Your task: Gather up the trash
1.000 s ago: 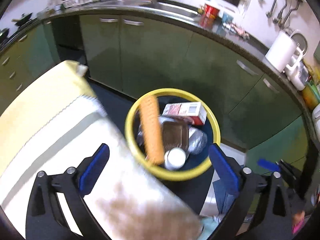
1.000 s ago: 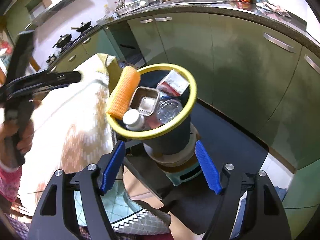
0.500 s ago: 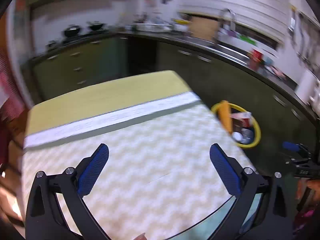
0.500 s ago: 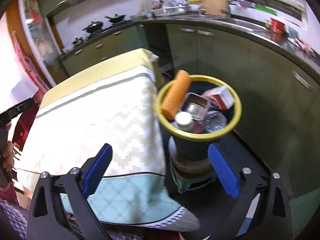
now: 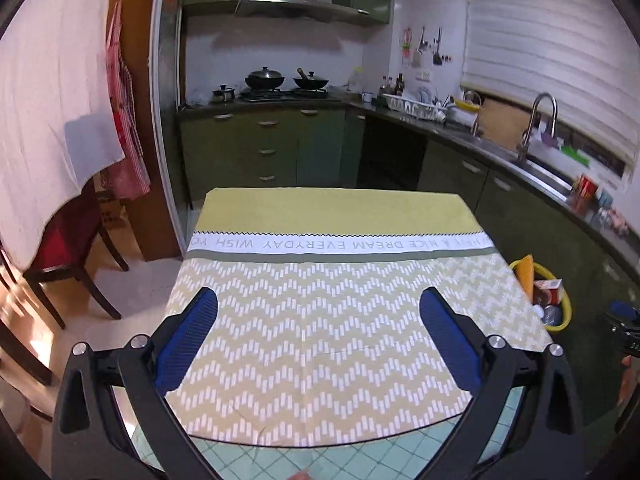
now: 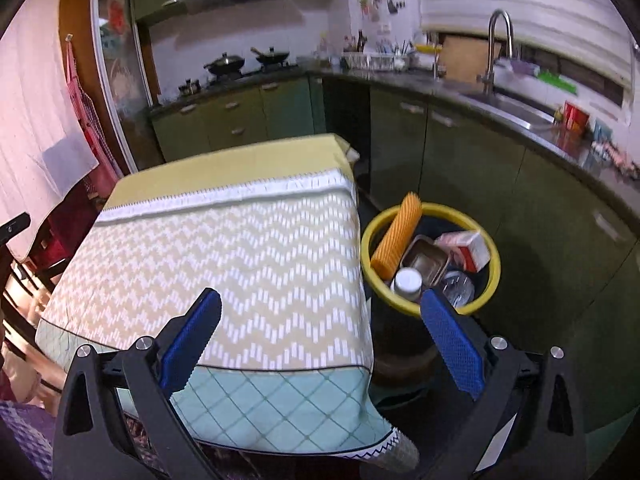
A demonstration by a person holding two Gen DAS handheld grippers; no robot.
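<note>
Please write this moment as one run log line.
left gripper: open, empty | right gripper: open, empty | bin: full | tablecloth: bare

The only words that can be read stand on the white band [image 5: 340, 245] of the tablecloth [image 5: 320, 320] in the left wrist view, printed upside down to the camera: "WISH", "EVERYDAY", "DREAM" and "NICE" come out clearly, and the ends of the line are cut off at the cloth's edges. In the right wrist view the same band [image 6: 224, 196] is too blurred to read. The print on the red and white carton [image 6: 466, 250] in the bin is too small to make out.
</note>
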